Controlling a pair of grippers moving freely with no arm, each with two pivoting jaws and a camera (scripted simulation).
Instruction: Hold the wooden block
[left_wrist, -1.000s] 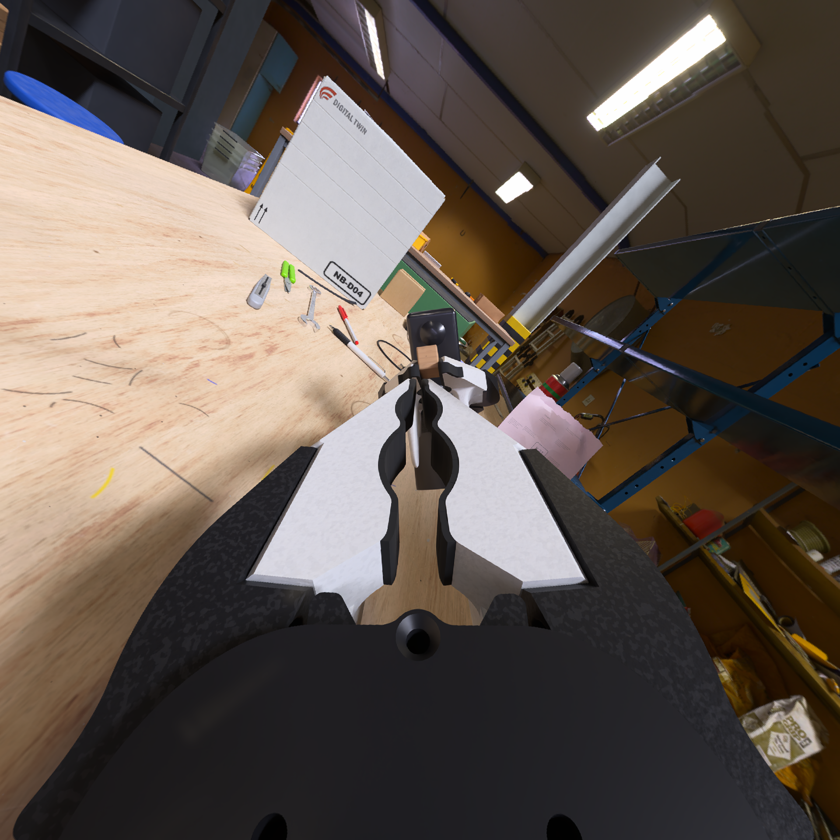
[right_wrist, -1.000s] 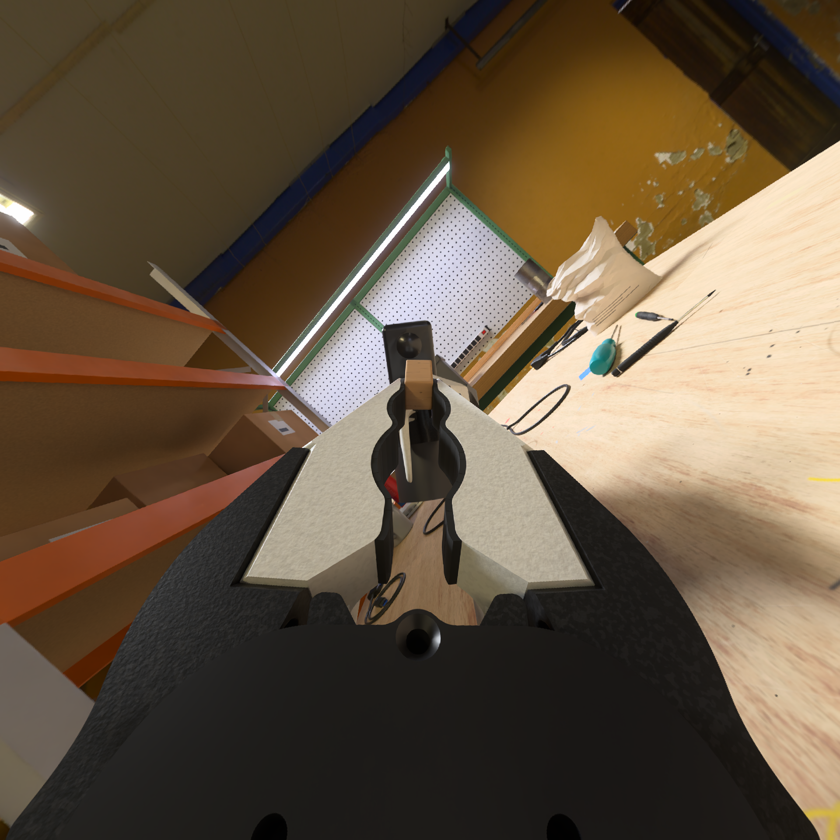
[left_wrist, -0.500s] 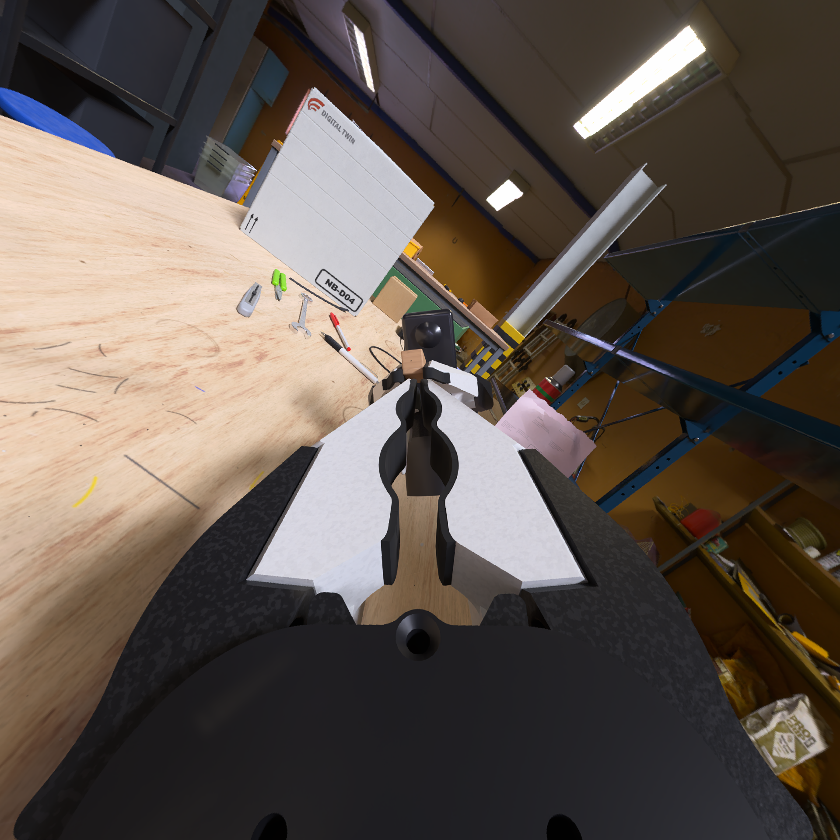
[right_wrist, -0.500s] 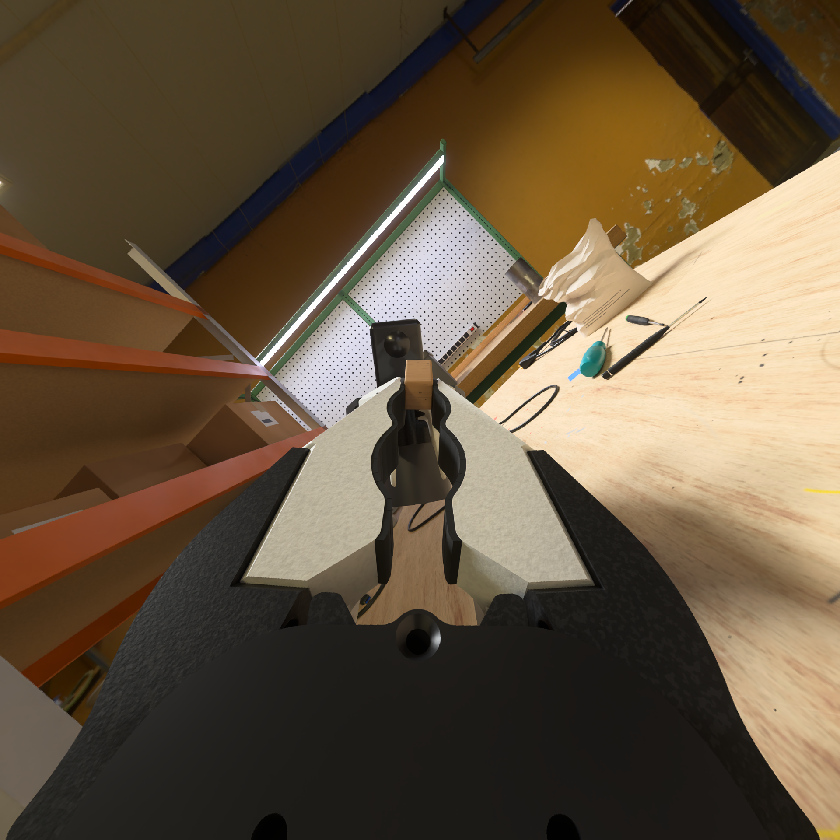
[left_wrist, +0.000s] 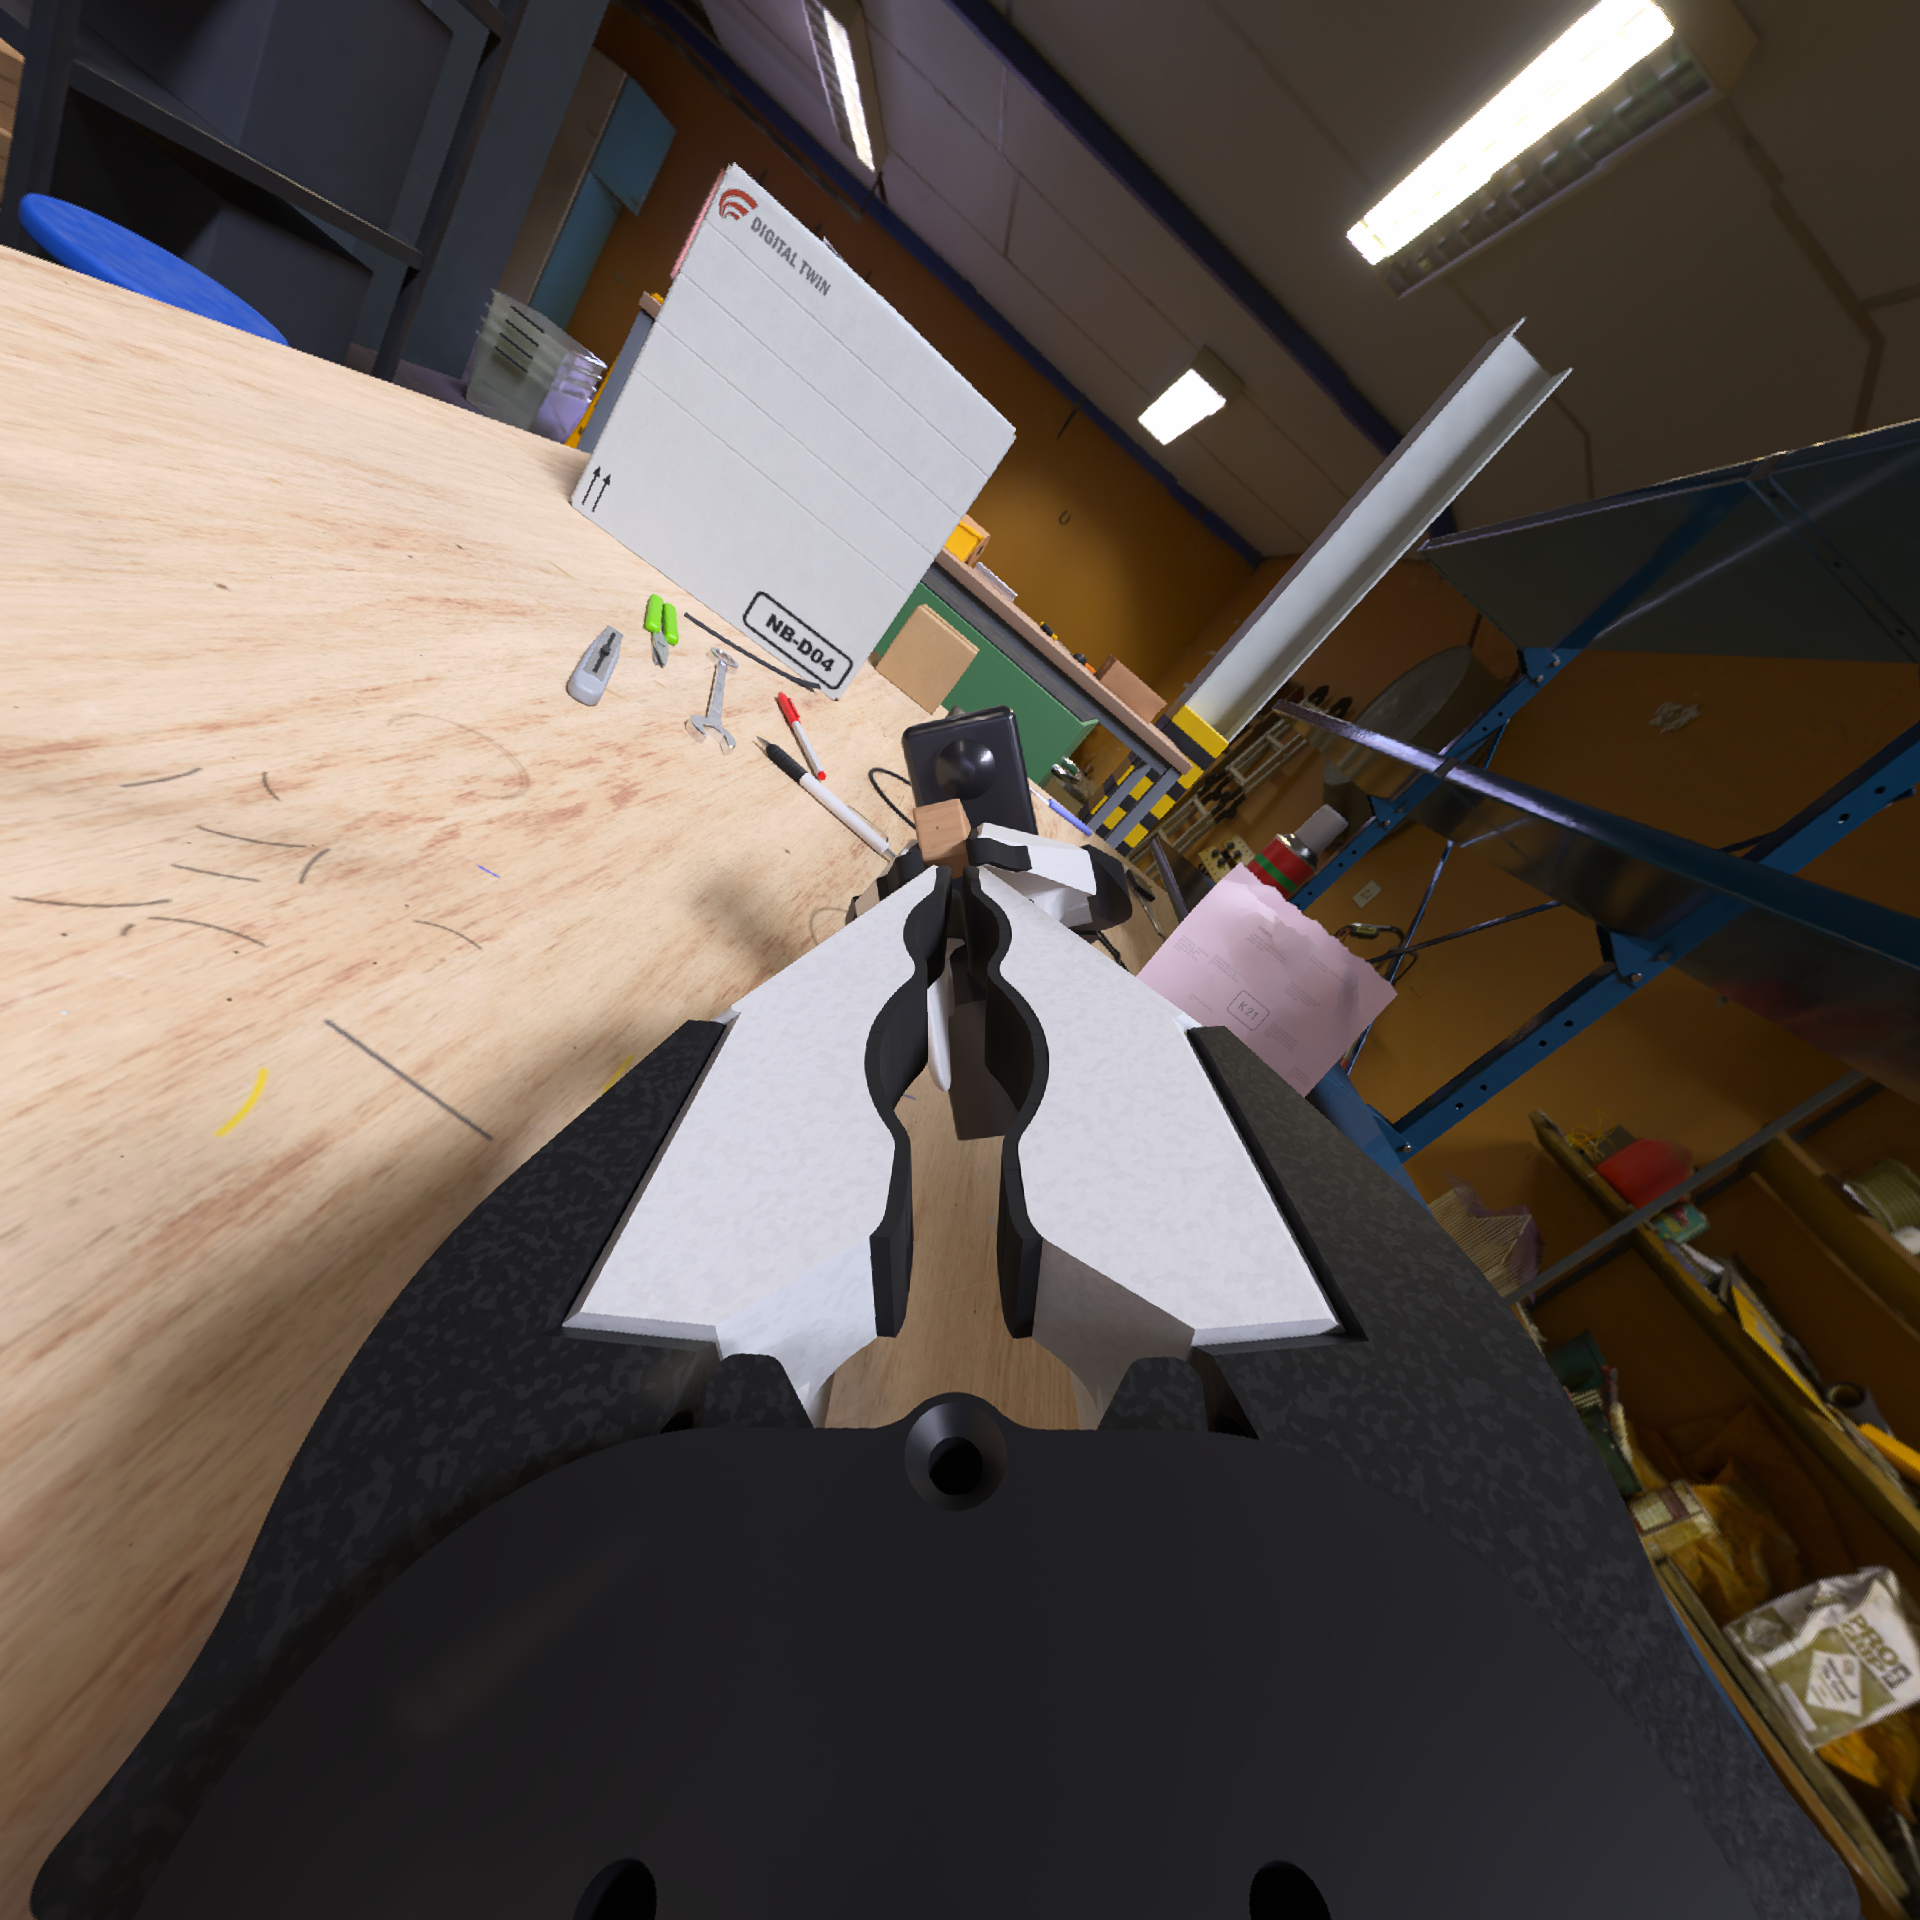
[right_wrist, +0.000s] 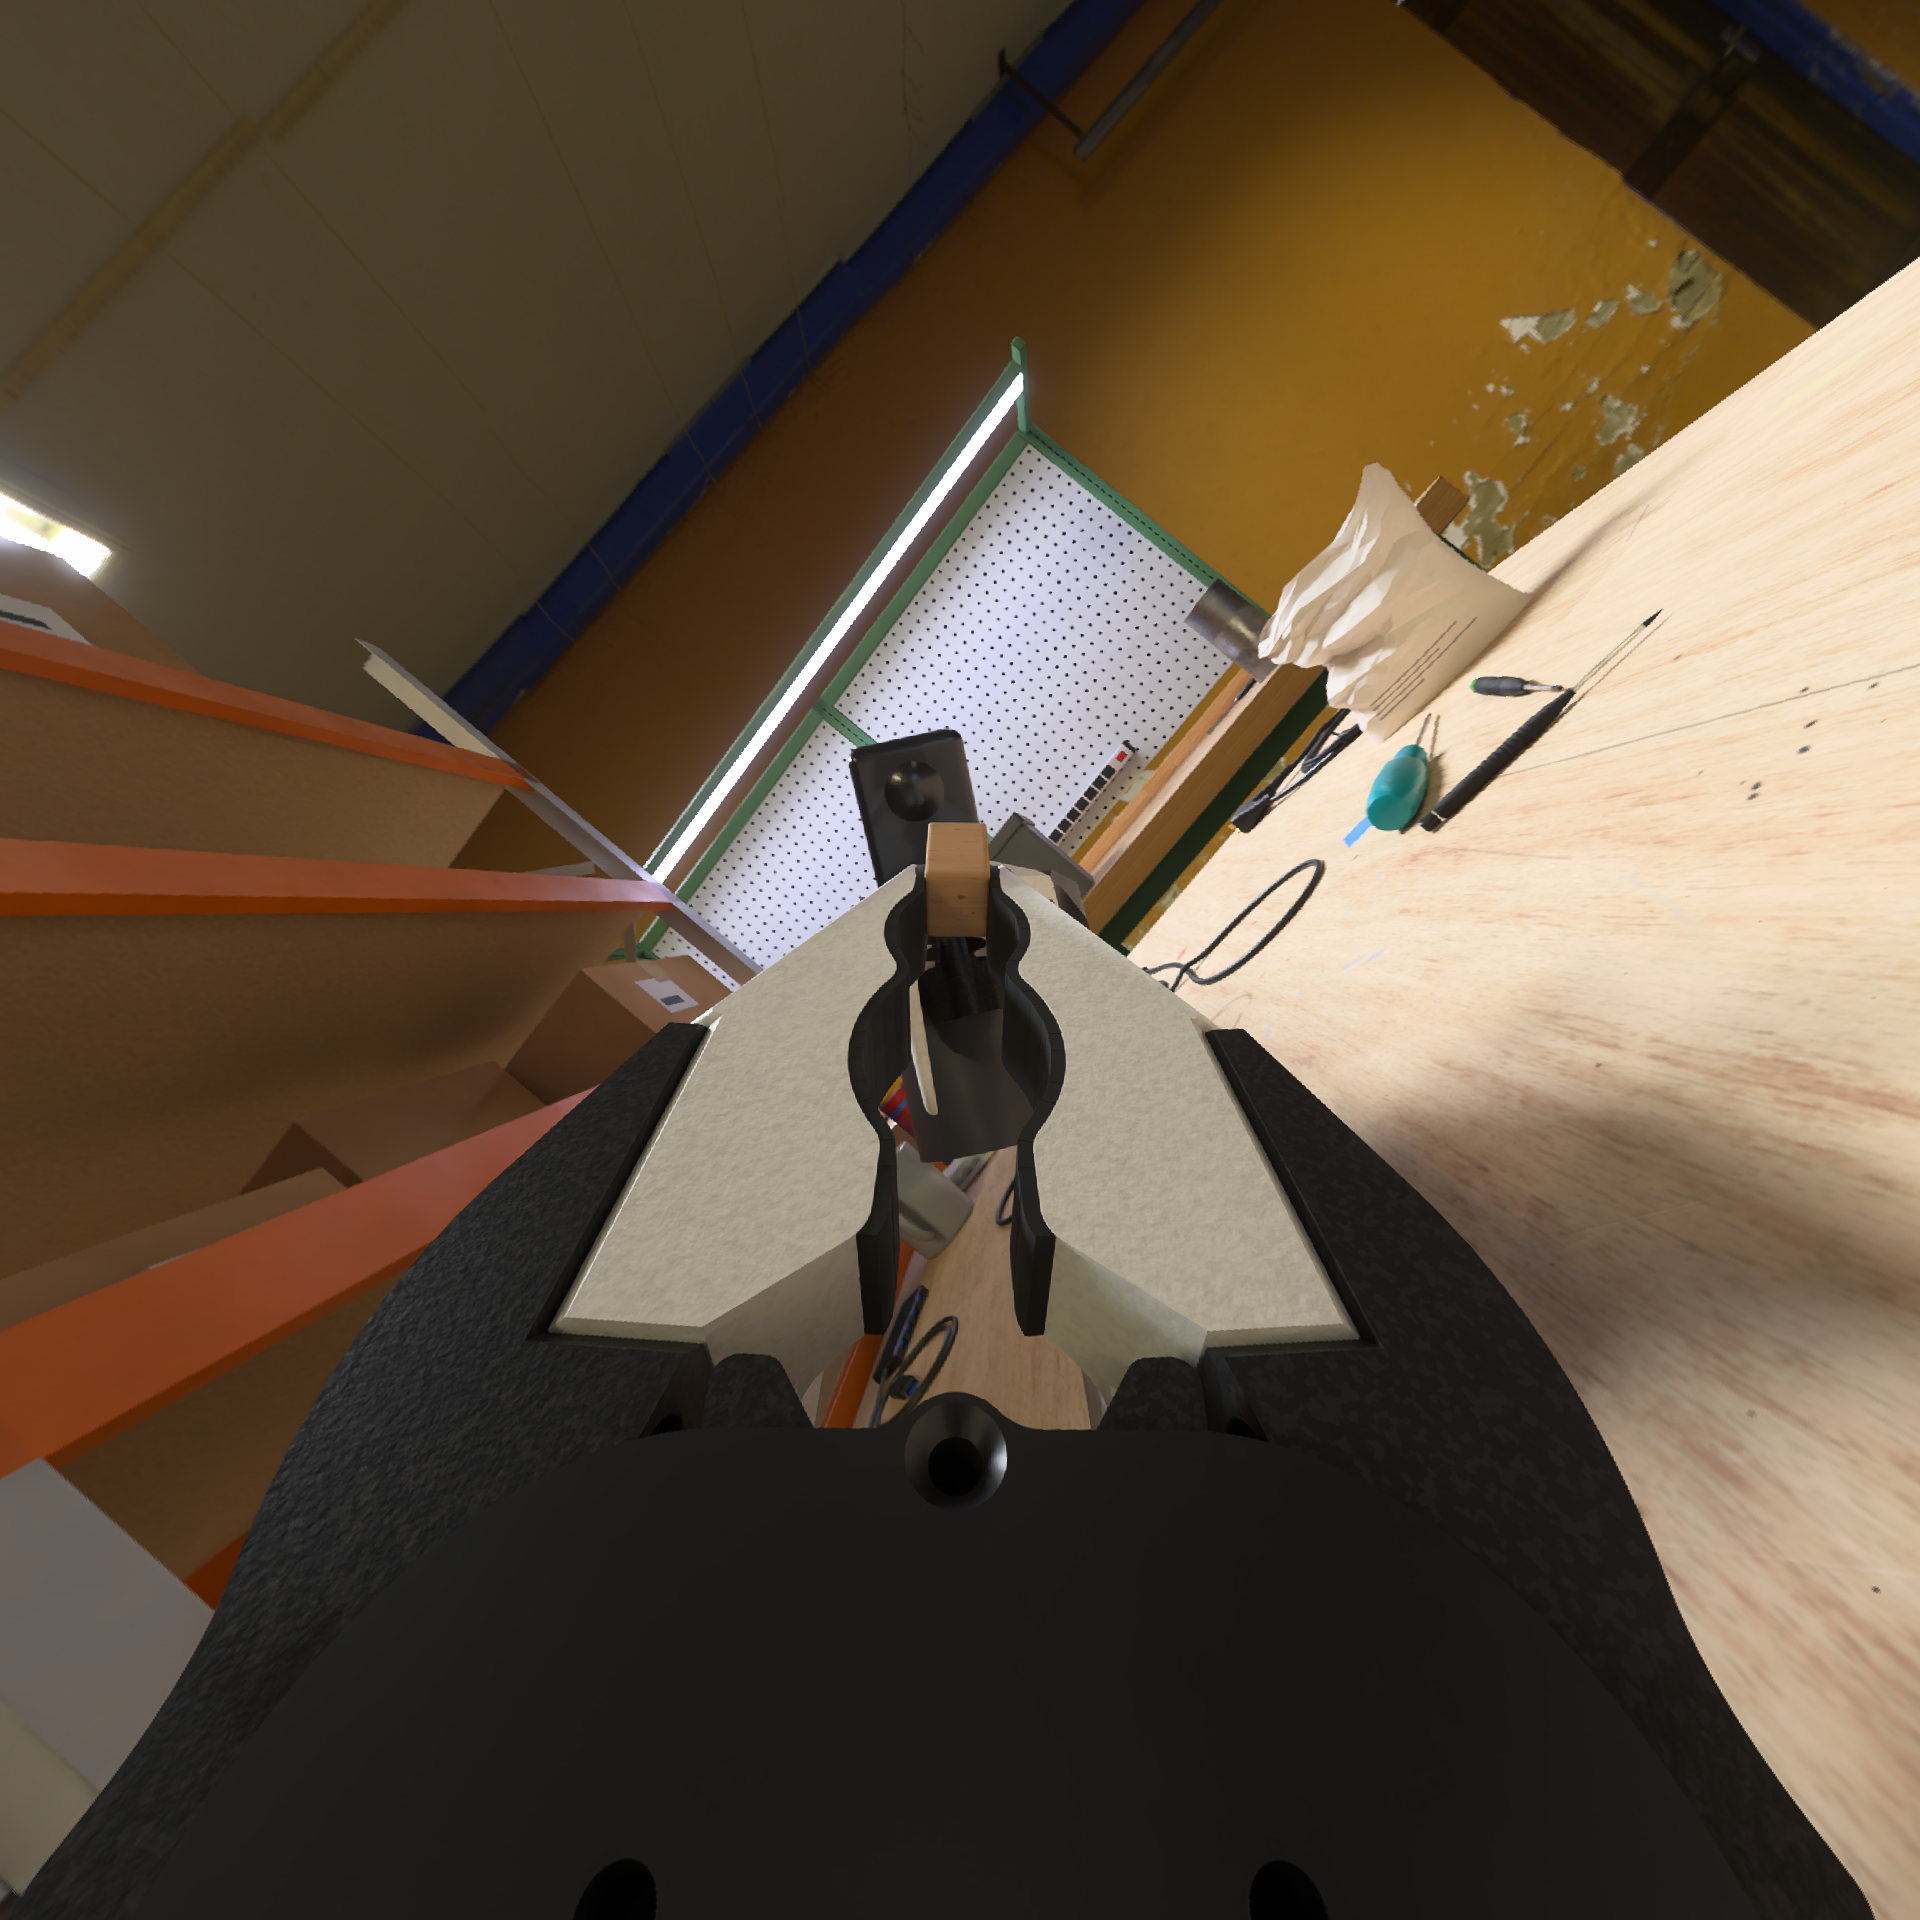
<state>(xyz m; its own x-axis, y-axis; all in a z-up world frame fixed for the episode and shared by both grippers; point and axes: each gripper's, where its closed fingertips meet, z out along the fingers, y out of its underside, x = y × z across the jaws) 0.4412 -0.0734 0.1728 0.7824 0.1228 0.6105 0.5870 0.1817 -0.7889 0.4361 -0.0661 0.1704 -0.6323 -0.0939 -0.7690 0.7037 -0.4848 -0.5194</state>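
Though clamped shut on the wooden block (right_wrist: 954, 862), right tongs (right_wrist: 956, 896) gripping only at the very tips. Left tongs (left_wrist: 954, 883) closed narrow too, seemingly nipping just the block's near edge from the opposite side. Held clear of the worktop (left_wrist: 312, 623), by the look of it. Could slip out under any twist or opposing pull, then drop and tumble toward the pen (left_wrist: 828, 800).

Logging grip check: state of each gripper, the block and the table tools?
Left gripper: shut on small wooden block.
Right gripper: shut on it too.
Small wooden block: held in the air, pinched from both ends.
Red-capped marker: capped, lying flat.
Silver spanner: lying flat.
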